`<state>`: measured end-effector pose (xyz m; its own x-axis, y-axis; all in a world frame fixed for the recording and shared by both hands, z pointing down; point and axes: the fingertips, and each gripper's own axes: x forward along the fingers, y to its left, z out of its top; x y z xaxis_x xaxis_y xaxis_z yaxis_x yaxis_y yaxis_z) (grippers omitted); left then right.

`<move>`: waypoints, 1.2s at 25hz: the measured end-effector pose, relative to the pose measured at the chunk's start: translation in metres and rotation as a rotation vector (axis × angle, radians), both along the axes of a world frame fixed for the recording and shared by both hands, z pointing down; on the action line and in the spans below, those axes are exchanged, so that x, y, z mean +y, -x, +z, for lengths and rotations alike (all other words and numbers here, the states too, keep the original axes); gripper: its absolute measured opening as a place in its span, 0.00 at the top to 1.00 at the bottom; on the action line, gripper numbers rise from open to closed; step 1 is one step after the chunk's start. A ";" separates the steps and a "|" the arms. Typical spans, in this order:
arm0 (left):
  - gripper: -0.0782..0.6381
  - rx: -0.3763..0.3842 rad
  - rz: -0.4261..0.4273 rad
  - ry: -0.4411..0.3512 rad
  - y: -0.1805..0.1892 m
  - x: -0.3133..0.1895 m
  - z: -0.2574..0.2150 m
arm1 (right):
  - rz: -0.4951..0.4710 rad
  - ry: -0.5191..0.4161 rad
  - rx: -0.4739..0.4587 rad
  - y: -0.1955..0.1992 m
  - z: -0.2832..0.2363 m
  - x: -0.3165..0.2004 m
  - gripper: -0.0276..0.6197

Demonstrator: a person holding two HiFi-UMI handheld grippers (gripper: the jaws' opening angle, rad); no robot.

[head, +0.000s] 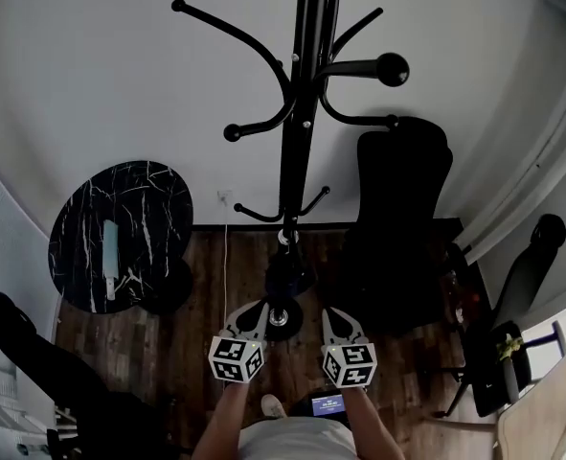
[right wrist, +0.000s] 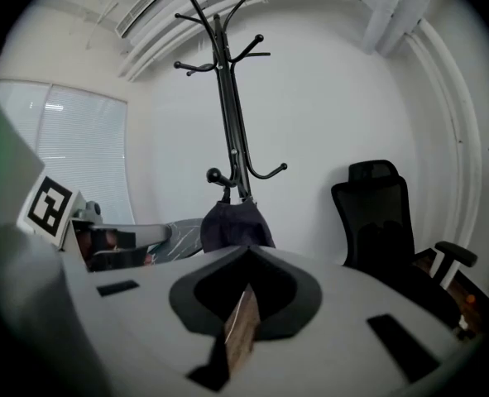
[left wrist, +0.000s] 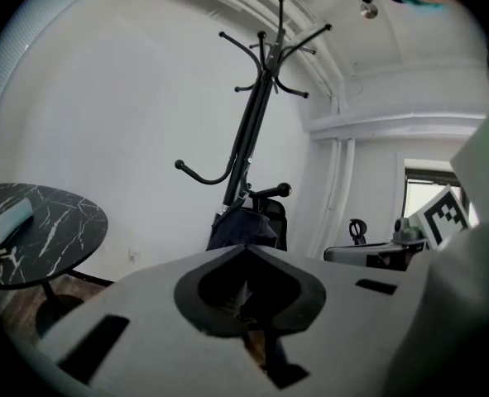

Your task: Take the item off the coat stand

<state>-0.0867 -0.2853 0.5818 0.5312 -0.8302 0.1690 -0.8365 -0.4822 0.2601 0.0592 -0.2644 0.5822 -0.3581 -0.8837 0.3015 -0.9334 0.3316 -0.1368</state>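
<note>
1. The dark bag (right wrist: pixel 234 224) hangs low on the coat stand (head: pixel 292 113), against the pole at the bottom hooks. It is straight ahead of you, above the stand's base. Which hook carries it I cannot tell.
2. Both tools are empty and pressed together. The left tool (left wrist: pixel 244 248) and the right tool (right wrist: pixel 246 250) each show their tips meeting, with only floor seen through the slit behind.
3. The step in hand looks like the approach. Spread one tool's jaws before you reach in, since closed tips would only push the bag and set it swinging.
4. Aim for the top of the bag, where it meets the hook. The slack body looks likely to bunch or slip if you pinch it low.
5. Lift up first, then draw it toward you so it clears the hook's upturned end. A straight pull could rock the slim stand.
6. The office chair (head: pixel 397 190) stands close on the stand's right, so come in from the near side.
7. The head view alone shows both tools side by side, short of the base, but there the bag is only a dark lump.
8. The gripper views show the bag's hanging shape. The left one adds the round worktop (left wrist: pixel 62 222) at far left, and the right one adds the chair.
</note>
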 end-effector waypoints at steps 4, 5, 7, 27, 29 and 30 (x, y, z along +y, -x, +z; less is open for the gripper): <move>0.86 -0.017 -0.001 0.015 -0.001 -0.007 0.009 | -0.010 0.024 0.027 0.004 0.007 -0.003 0.94; 0.86 -0.017 0.002 0.019 -0.001 -0.009 0.011 | -0.009 0.024 0.028 0.004 0.008 -0.005 0.94; 0.86 -0.018 0.002 0.028 0.000 -0.012 0.014 | -0.006 0.026 0.028 0.005 0.011 -0.010 0.94; 0.86 -0.109 0.013 0.014 -0.001 -0.040 0.026 | -0.013 0.082 0.081 -0.002 0.035 -0.046 0.94; 0.86 -0.105 0.025 0.026 -0.002 -0.041 0.028 | -0.019 0.088 0.081 -0.001 0.037 -0.049 0.94; 0.86 -0.104 0.028 0.030 -0.002 -0.042 0.029 | -0.021 0.089 0.083 0.000 0.037 -0.051 0.94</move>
